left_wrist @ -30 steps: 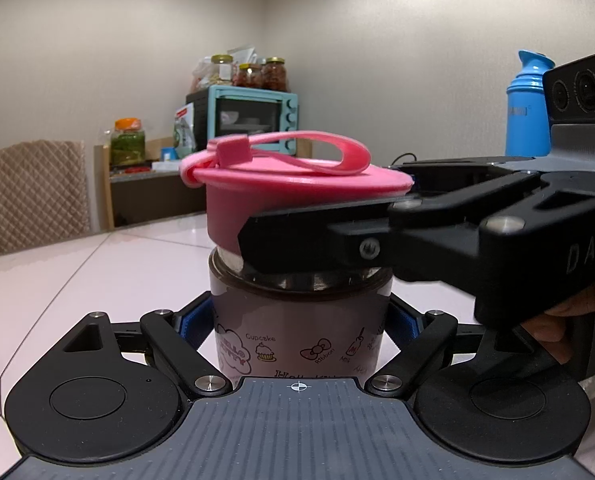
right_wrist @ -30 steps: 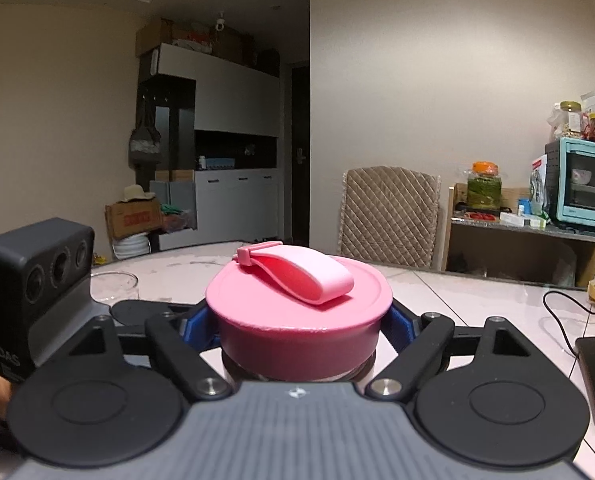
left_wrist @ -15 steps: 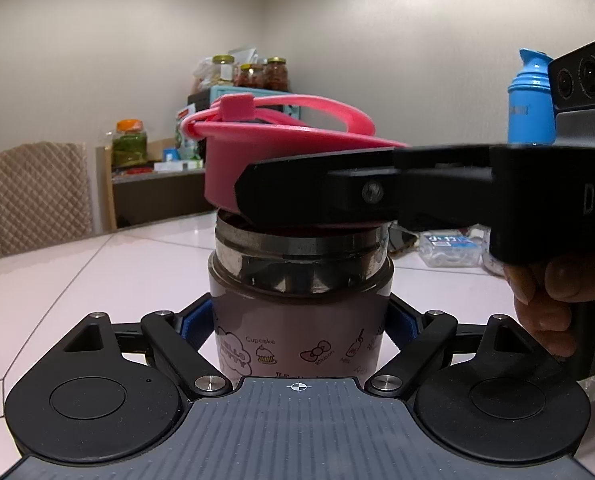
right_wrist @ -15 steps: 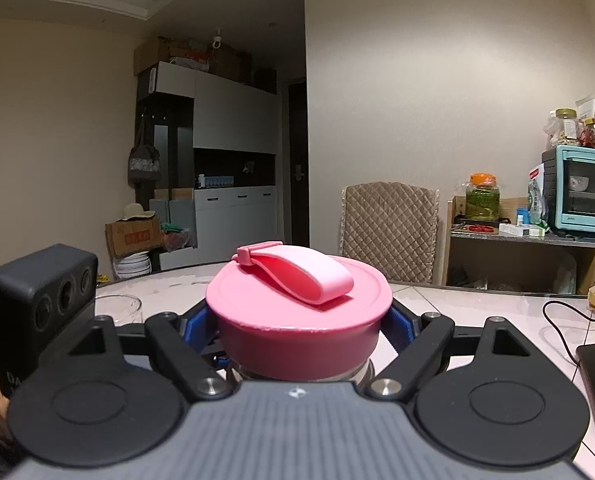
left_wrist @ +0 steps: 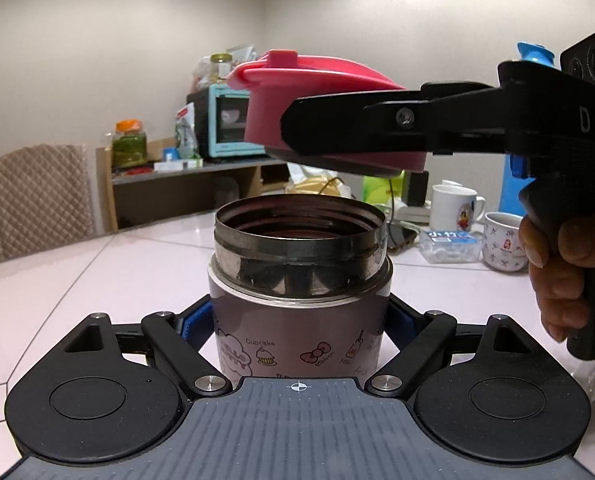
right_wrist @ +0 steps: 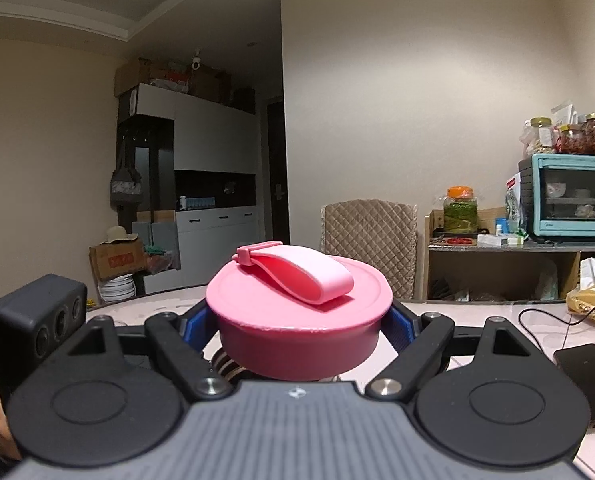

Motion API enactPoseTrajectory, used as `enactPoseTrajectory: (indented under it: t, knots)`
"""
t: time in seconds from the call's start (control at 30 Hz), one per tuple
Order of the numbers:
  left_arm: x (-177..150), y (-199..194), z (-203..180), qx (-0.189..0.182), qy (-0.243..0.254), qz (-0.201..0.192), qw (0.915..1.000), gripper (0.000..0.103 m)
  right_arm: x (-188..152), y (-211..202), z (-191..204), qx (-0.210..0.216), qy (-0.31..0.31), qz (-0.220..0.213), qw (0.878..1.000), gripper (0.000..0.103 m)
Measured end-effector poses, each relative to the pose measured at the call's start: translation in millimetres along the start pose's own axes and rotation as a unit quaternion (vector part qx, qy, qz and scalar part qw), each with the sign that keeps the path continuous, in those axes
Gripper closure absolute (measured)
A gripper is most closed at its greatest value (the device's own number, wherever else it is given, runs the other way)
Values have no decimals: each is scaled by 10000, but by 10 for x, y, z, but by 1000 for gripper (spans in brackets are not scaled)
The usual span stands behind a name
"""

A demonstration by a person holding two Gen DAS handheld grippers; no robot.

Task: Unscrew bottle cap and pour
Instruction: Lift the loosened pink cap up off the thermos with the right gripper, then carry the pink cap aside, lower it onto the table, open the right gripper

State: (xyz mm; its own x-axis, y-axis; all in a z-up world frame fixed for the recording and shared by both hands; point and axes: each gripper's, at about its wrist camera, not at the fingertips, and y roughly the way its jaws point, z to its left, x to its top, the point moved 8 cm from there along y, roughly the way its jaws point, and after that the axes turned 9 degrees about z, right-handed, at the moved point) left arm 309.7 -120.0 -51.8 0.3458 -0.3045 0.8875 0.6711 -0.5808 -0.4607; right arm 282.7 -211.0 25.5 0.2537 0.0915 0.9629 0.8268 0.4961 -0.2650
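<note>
A mauve cartoon-printed bottle [left_wrist: 297, 308] stands on the white table, and my left gripper [left_wrist: 297, 326] is shut on its body. Its wide steel threaded mouth [left_wrist: 299, 236] is uncovered. The pink cap [left_wrist: 321, 84], with a strap on top, hangs tilted a short way above the mouth, clear of it. My right gripper [left_wrist: 317, 124] comes in from the right and is shut on the cap's sides. In the right wrist view the cap [right_wrist: 297, 320] fills the space between the blue pads of my right gripper [right_wrist: 299, 338]. A sliver of the bottle's rim [right_wrist: 223, 364] shows below it.
Two mugs [left_wrist: 455, 204] [left_wrist: 505, 240], a clear plastic box [left_wrist: 449, 244] and a blue flask [left_wrist: 533, 56] stand at the right behind the bottle. A phone [right_wrist: 585, 372] with a cable lies on the table [left_wrist: 97, 272]. A chair [right_wrist: 369, 232] and a shelf with a teal oven [right_wrist: 569, 196] stand behind.
My right gripper has lifted the pink cap off the bottle and up, tilting it slightly; the steel mouth is now exposed. The left gripper and the bottle have stayed put.
</note>
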Motion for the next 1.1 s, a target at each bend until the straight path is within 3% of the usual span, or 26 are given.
enactPoseTrajectory:
  t: [0.47,0.67,1.1]
  knots:
    - [-76,-171,203,248,-77,31,9997,14,-168,-86,-351,-687,572,55,9960,18]
    - [-118,-245,243,454,-155,65,9988,14,-394,-38,-440,-1094,749,400,9904,18]
    - [-121,-321,324,897,-452,110,9949,14,-725,88,-323,-1345,649,1122,9824,18]
